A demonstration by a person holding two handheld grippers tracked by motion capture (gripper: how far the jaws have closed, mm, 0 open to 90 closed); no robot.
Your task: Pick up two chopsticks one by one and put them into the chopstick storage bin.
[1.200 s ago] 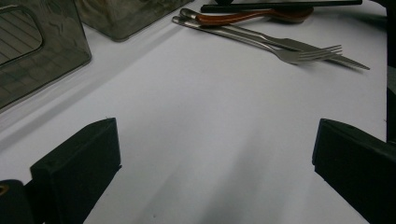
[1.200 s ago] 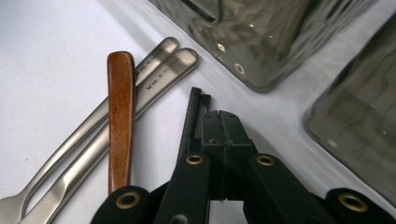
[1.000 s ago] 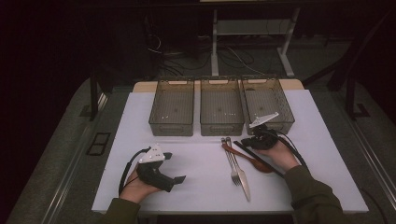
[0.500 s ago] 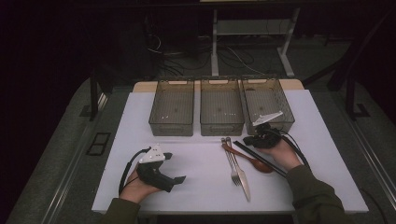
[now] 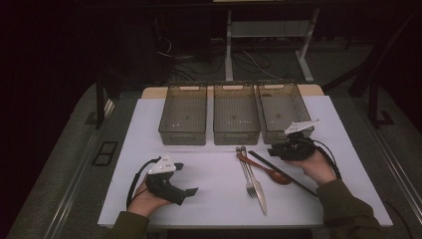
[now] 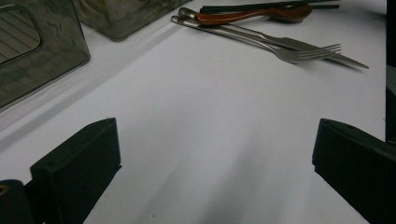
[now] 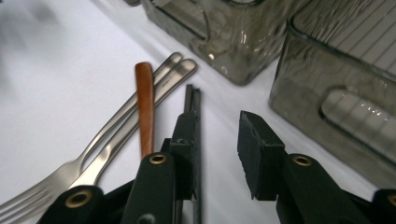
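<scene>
On the white table (image 5: 209,164) lie a fork (image 5: 247,179), a knife (image 5: 259,191), a brown wooden spoon (image 5: 278,177) and black chopsticks (image 5: 263,161), side by side. My right gripper (image 5: 274,150) hovers over the chopsticks' far end, just in front of the right bin (image 5: 276,134). Its jaws have just been opening. In the right gripper view the gripper (image 7: 217,130) stands open on bare table, and the chopsticks (image 7: 194,100) run under its left jaw, beside the spoon handle (image 7: 144,102). My left gripper (image 5: 185,178) rests at the front left. It is wide open (image 6: 215,140) and holds nothing.
Three smoky see-through bins stand in a row at the back: the right one, a left bin (image 5: 182,135) and a middle bin (image 5: 236,135). Bare tabletop lies between my left gripper and the cutlery (image 6: 299,51). Dark floor and table legs surround the table.
My right gripper has drifted slightly to the right and up, closer to the right bin. The left hand and the cutlery have stayed put.
</scene>
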